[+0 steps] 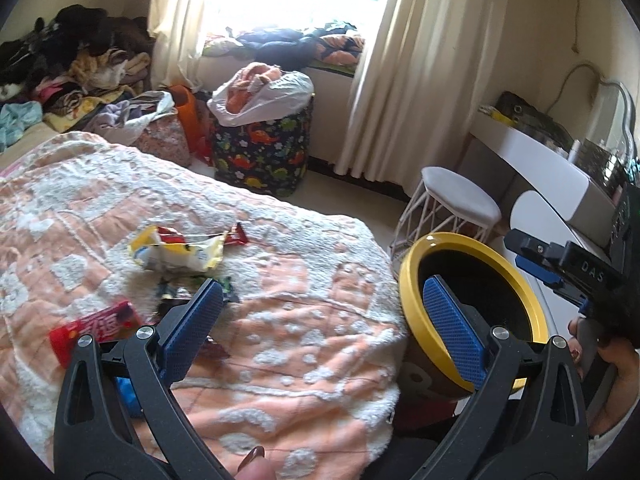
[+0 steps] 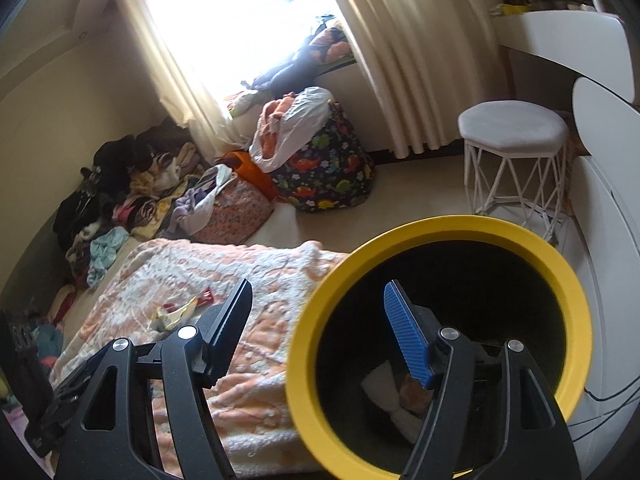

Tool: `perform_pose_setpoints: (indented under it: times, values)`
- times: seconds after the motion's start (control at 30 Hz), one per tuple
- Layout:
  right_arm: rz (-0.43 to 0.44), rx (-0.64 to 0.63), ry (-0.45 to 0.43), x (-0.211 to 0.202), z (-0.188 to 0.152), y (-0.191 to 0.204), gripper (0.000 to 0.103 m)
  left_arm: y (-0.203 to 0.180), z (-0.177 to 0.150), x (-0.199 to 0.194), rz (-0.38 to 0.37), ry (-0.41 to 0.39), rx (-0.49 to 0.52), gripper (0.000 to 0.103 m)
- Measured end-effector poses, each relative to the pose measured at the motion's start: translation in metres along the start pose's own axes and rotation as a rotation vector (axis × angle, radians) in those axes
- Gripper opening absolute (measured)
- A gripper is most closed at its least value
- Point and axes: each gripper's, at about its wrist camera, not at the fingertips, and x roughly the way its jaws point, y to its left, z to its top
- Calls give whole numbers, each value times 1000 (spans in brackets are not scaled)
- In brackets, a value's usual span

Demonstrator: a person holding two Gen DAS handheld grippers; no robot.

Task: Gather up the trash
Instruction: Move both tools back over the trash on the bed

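Wrappers lie on the pink and white blanket [image 1: 288, 312]: a yellow and white packet [image 1: 176, 252], a small red wrapper [image 1: 236, 234], a dark wrapper [image 1: 180, 290] and a red packet [image 1: 96, 326]. A yellow-rimmed bin [image 1: 408, 280] stands at the bed's right edge. My left gripper [image 1: 324, 308] is open and empty above the blanket, its left pad just past the dark wrapper. My right gripper [image 2: 320, 296] is open and empty over the bin's rim [image 2: 304, 320]; white and orange trash [image 2: 400, 396] lies inside. The right gripper also shows in the left wrist view [image 1: 560, 264].
A dinosaur-print hamper [image 1: 264, 152] with a white bag stands by the window. A white wire stool [image 1: 456, 208] and a white desk [image 1: 540, 160] are on the right. Clothes are piled [image 1: 68, 60] at the far left. A blue item [image 1: 128, 396] lies under my left gripper.
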Motion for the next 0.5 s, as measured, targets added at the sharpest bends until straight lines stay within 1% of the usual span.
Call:
perform_pose_setpoints:
  times: [0.5]
  values:
    - [55,-110,45,17,-9,55,67,55,0,-17,60,-38,-95,92]
